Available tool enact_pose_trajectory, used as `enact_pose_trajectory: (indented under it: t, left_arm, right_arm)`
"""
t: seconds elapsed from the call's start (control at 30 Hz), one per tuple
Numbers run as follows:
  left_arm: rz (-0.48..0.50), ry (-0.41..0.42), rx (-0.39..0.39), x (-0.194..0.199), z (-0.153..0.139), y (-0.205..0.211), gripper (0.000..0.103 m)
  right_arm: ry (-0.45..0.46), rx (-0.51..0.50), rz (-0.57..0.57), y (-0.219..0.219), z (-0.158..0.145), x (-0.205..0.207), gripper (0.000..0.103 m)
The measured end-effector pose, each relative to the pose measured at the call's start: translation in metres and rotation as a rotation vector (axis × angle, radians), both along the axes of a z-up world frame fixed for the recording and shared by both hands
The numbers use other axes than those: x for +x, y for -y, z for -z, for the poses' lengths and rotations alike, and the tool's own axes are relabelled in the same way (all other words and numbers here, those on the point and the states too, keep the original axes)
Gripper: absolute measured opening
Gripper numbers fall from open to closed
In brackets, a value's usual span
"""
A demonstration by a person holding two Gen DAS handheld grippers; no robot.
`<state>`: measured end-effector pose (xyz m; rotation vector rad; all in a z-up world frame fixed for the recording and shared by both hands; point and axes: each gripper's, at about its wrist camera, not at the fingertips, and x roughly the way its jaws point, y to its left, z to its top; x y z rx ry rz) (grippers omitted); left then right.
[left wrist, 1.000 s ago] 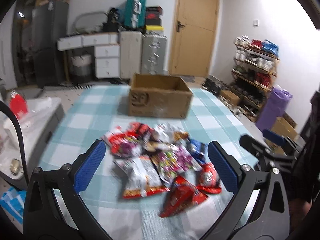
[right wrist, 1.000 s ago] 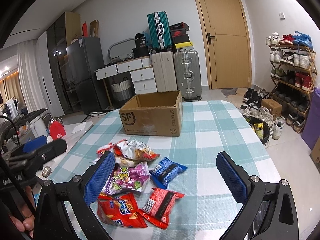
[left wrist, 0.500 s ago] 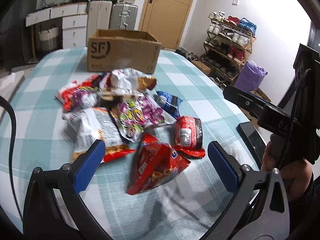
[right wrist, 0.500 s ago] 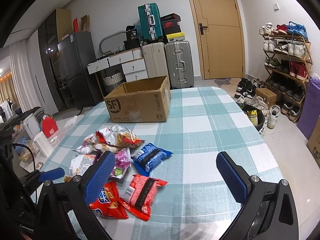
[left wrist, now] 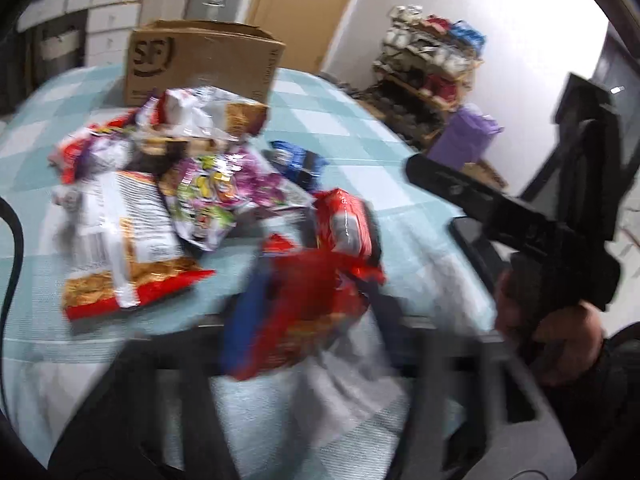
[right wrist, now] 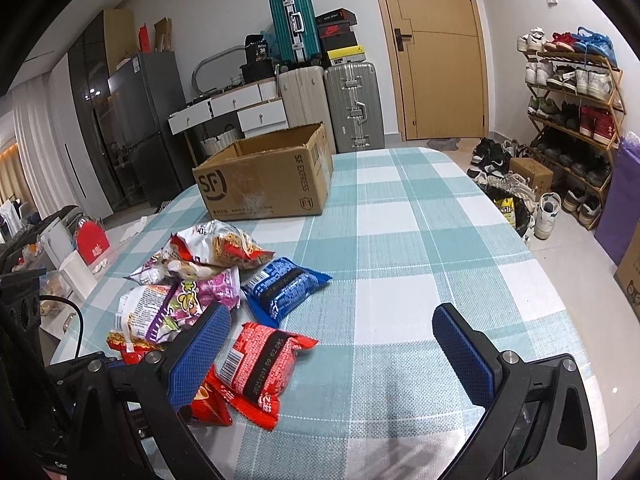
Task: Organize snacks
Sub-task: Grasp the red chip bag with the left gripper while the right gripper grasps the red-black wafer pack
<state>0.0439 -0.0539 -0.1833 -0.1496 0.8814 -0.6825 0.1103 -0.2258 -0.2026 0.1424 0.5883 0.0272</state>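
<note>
Wide-apart right claw (right wrist: 340, 344) over snack packets (right wrist: 224, 280), checked tablecloth (right wrist: 400, 240).

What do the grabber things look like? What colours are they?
Each grabber is a black frame with two fingers. The right gripper has bumpy blue pads and silver screws. The left gripper is blurry, but a blue pad shows, and a black cable curves beside it. The person's hand wears a dark sleeve.
</note>
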Motion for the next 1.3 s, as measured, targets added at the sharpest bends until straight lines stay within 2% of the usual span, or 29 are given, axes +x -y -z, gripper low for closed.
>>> enact_pose_trajectory:
  t: [0.03,0.17,0.4,0.67,1.07,1.3]
  left_arm:
    - [0.024,-0.015,-0.029,0.000,0.002,-0.001,0.031]
    - [0.031,0.020,-0.014,-0.001,0.001,0.005,0.029]
    - [0.042,0.010,-0.033,-0.001,-0.007,0.001,0.026]
    - [0.045,0.055,-0.043,-0.023,-0.027,-0.014,0.025]
    - [-0.026,0.132,-0.056,-0.045,-0.053,-0.066,0.025]
    - [-0.104,0.153,-0.100,-0.056,-0.069,-0.106,0.025]
  right_arm:
    - [-0.003,0.000,-0.001,0.000,0.002,0.001,0.103]
    - [-0.021,0.004,-0.009,-0.001,0.007,0.003,0.103]
    - [-0.025,-0.013,-0.008,-0.002,0.011,0.002,0.103]
    - [-0.075,0.048,-0.027,0.004,0.016,0.002,0.103]
    - [-0.182,0.151,-0.118,-0.011,0.038,0.021,0.103]
    - [-0.203,0.156,-0.152,-0.029,0.045,0.034,0.103]
